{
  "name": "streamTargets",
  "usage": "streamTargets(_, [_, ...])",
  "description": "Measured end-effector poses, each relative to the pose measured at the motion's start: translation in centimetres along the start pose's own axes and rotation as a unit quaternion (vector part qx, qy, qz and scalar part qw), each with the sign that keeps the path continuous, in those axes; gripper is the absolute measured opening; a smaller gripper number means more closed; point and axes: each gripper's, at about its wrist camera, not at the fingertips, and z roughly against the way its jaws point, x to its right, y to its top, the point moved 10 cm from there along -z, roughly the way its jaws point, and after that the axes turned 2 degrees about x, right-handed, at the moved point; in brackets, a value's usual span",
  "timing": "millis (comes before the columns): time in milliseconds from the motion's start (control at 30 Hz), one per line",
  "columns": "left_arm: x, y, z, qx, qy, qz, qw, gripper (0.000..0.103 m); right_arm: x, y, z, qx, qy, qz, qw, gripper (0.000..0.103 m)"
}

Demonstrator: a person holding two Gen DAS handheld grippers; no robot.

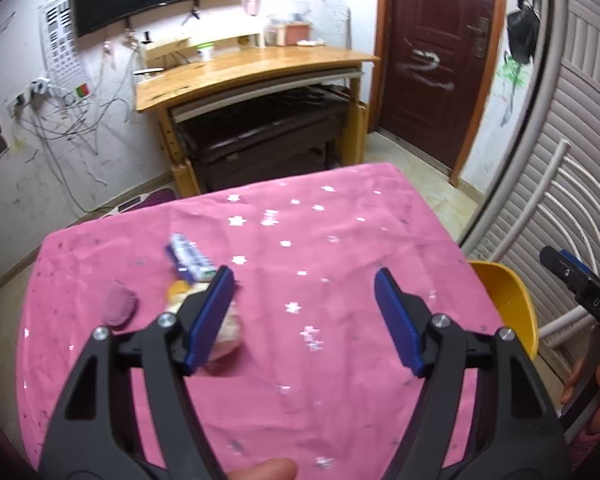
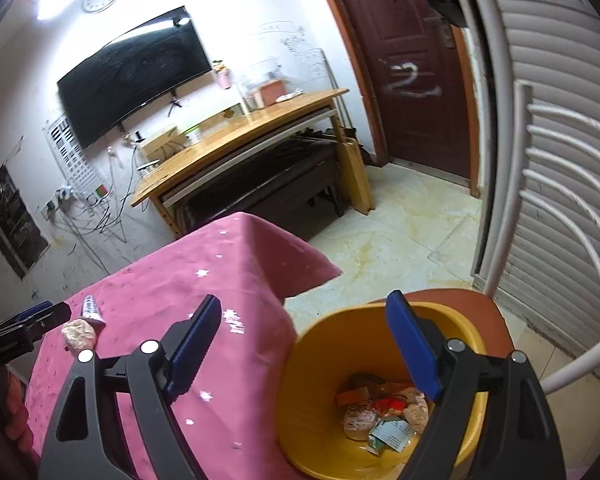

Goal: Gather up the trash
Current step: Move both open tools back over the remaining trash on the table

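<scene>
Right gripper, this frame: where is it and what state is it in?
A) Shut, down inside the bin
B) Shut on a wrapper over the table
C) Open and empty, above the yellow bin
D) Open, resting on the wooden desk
C: the right gripper has its jaws spread with nothing between them, and the yellow bin with trash in it sits directly below, beside the pink table.

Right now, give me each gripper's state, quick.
Left gripper: open, holding nothing, over the pink tablecloth.
Right gripper: open, holding nothing, by the yellow bin.
</scene>
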Motion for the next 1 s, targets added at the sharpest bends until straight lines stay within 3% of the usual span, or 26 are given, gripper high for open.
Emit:
streamTargets(600, [-14.2, -0.8, 2.0, 0.009, 0.054, 0.068, 0.9962, 0.069, -14.5, 0.0, -2.9, -0.023, 0.055, 0.103, 0.993, 0.080])
streamTargets(733, [-17.0, -0.9, 1.8, -0.006, 0.050, 0.077, 0.9958, 0.069, -18.7, -1.4, -4.0, -0.042, 0.088, 0.131, 0.987, 0.081])
streamTargets(1000, [-18.8, -2.1, -1.3, -0.044, 0.033, 0.077, 0.9955, 0.069, -26.0, -5.0, -5.7, -0.087, 0.145, 0.179, 0.969, 0.083])
